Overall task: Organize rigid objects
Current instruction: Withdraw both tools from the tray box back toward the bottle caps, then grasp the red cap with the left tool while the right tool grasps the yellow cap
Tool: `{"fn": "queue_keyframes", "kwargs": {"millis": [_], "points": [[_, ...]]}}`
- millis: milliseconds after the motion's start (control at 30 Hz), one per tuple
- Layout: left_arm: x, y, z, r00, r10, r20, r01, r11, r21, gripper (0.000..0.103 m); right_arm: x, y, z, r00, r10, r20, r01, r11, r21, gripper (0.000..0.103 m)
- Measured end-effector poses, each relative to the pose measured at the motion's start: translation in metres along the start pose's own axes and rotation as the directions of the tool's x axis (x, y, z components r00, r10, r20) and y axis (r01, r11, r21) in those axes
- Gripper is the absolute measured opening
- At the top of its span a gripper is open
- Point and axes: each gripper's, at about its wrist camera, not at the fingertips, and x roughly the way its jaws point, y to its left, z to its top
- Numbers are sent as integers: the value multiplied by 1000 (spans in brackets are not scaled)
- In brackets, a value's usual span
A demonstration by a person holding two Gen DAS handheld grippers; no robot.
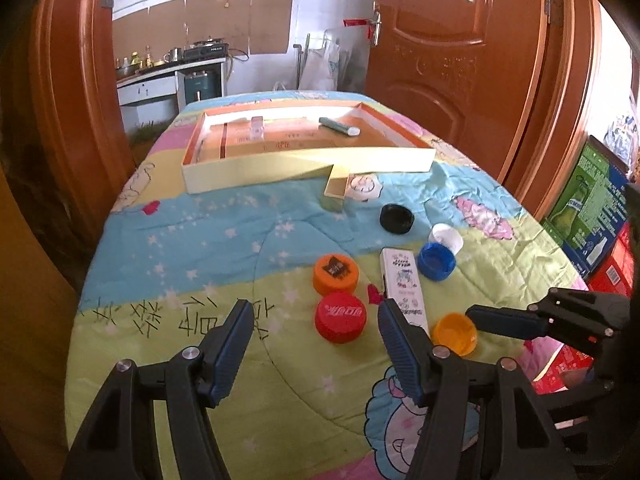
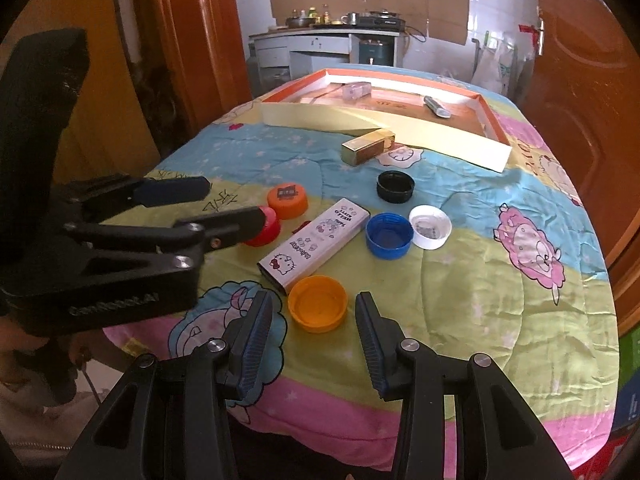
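Observation:
Several bottle caps lie on the quilted table: a red cap, an orange printed cap, an upturned orange cap, a blue cap, a white cap and a black cap. A white Hello Kitty tin lies among them. My left gripper is open just in front of the red cap. My right gripper is open just before the upturned orange cap. A shallow cardboard tray at the far end holds a small clear box and a green tube.
A small gold box lies against the tray's near wall. Wooden doors flank the table's far end. Coloured cartons stand on the floor to the right. The left gripper's body sits at the table's left near edge.

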Motion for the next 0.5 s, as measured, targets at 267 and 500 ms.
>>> {"fn": "queue_keyframes", "kwargs": {"millis": [267, 500], "points": [[16, 4, -4, 1000, 5, -29, -5, 1000, -18, 64, 3, 1, 0, 1000, -6, 4, 6, 1000, -1, 37], [13, 2, -6, 1000, -21, -8, 21, 1000, 4, 35, 2, 0, -1, 1000, -11, 14, 11, 1000, 1, 31]]}}
